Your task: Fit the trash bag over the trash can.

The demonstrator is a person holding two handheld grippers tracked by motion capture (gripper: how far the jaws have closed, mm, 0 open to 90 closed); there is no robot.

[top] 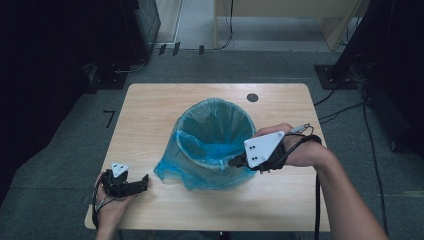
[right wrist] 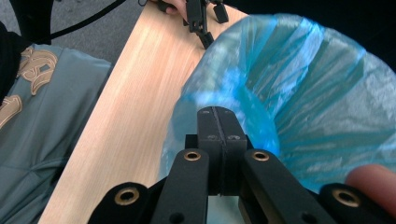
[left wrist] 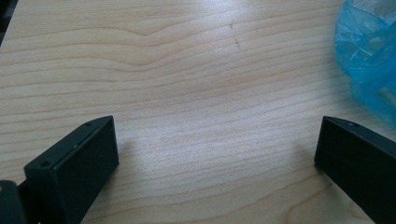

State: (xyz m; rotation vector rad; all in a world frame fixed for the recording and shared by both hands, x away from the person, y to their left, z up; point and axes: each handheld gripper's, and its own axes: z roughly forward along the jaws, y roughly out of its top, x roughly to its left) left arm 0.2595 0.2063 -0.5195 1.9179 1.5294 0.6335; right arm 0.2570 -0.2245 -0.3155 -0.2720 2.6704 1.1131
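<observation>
A round bin lined with a thin blue bag [top: 212, 130] stands in the middle of the wooden table [top: 150, 110]. A flap of the bag spills onto the table at the bin's front left. My right gripper [top: 234, 161] is at the bin's near right rim, shut on the blue bag's [right wrist: 317, 84] edge; in the right gripper view the jaws [right wrist: 217, 112] meet flat, with film bunched at their tip. My left gripper [top: 142, 184] rests low at the table's front left, open, with bare wood between its jaws [left wrist: 217, 128]. The bag [left wrist: 369, 51] lies off to its right.
A small dark round hole [top: 252, 97] sits near the table's far edge. Cables [top: 345, 107] and dark equipment stands surround the table on the grey floor. The person's grey clothing [right wrist: 42, 130] is close to the table's near edge.
</observation>
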